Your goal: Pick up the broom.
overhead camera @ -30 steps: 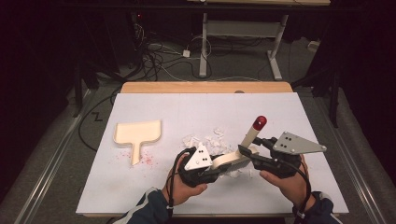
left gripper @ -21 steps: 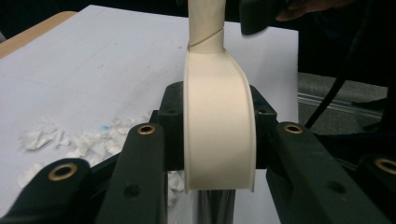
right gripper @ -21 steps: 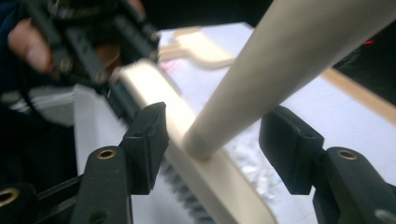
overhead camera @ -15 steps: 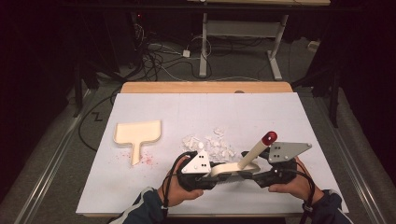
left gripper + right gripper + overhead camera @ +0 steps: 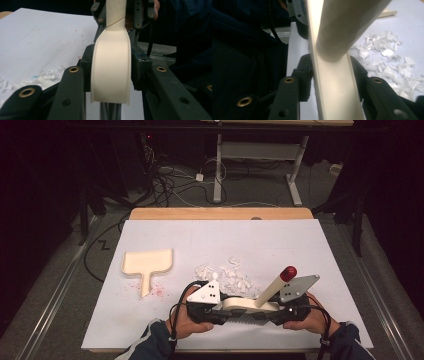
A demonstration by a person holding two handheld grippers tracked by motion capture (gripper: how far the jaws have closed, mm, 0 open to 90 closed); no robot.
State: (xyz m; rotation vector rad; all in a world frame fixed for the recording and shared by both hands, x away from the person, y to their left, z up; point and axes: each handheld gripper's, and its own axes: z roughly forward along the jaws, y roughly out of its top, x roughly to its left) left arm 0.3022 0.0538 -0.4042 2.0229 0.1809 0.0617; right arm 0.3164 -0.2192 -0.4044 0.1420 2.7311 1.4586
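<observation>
A cream hand brush with a red-tipped handle is held low over the white table sheet, near its front edge. My left gripper is shut on the brush head's left end, and my right gripper is shut on its right end below the slanting handle. In the left gripper view the cream brush back runs between the jaws, with the other gripper gripping it beyond. The right gripper view has the brush between its jaws. White paper scraps lie just beyond the brush.
A cream dustpan lies on the sheet at the left, with red specks around its handle. The scraps spread to the right in the right gripper view. The wooden table edge borders the far side, with cables and desk legs on the floor beyond.
Both grippers have carried the brush toward the front edge of the table and lowered it. The red handle tip has shifted right and down.
</observation>
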